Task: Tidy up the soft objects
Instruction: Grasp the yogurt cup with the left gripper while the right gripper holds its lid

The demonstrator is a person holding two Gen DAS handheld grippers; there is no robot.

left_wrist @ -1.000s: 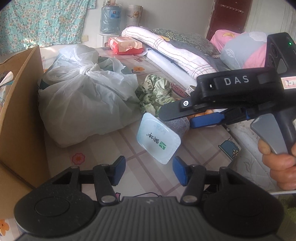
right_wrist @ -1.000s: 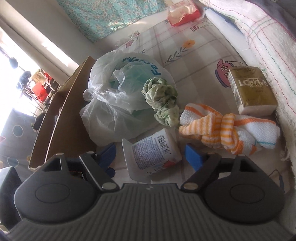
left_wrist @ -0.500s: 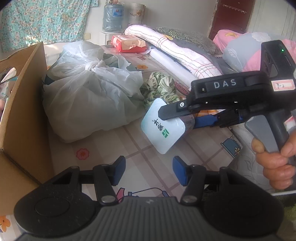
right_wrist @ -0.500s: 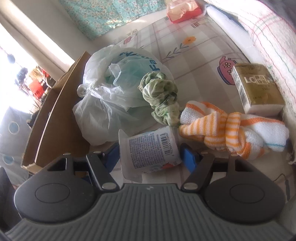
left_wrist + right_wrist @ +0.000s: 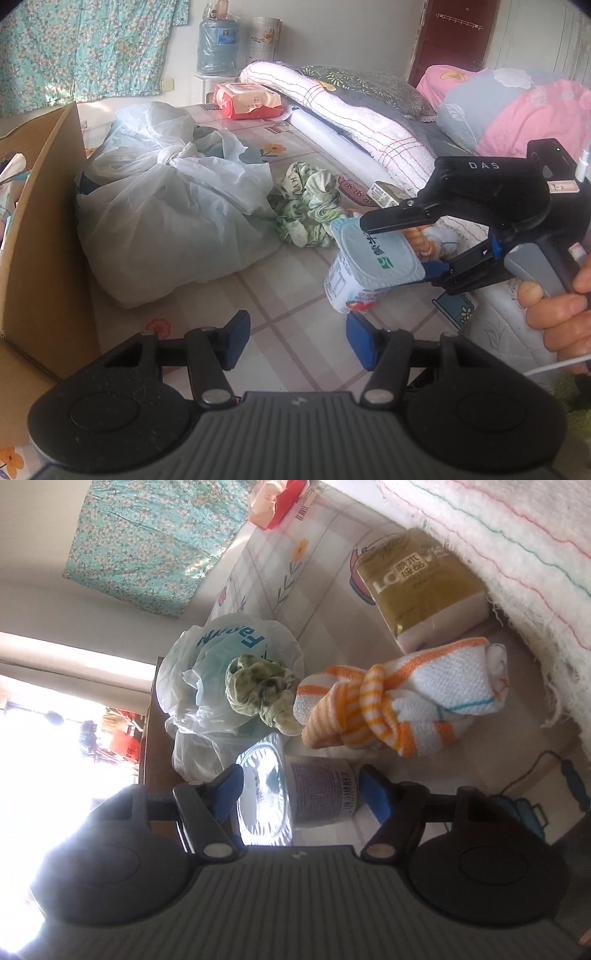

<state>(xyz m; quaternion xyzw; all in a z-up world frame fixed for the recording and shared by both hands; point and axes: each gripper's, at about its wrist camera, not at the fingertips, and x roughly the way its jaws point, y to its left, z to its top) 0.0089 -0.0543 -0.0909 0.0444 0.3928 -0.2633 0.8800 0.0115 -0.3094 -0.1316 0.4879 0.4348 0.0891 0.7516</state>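
Note:
My right gripper (image 5: 301, 788) is shut on a white yogurt cup (image 5: 295, 794) and holds it rolled on its side above the floor; the cup (image 5: 373, 266) and the gripper (image 5: 417, 240) also show in the left wrist view. My left gripper (image 5: 297, 334) is open and empty, just below the cup. A knotted orange-striped white towel (image 5: 399, 705) and a crumpled green cloth (image 5: 262, 694) lie on the floor beyond the cup. A tied white plastic bag (image 5: 162, 206) sits left of the green cloth (image 5: 310, 206).
An open cardboard box (image 5: 40, 236) stands at the far left. A gold tissue pack (image 5: 417, 590) lies against the rolled bedding (image 5: 351, 118) on the right. A red tissue pack (image 5: 251, 99) lies farther back. The floor mat (image 5: 280, 317) is patterned.
My right gripper closed on the yogurt cup, lifted it and rolled it sideways. The left wrist view shifted, so the cup now sits lower right of the bag.

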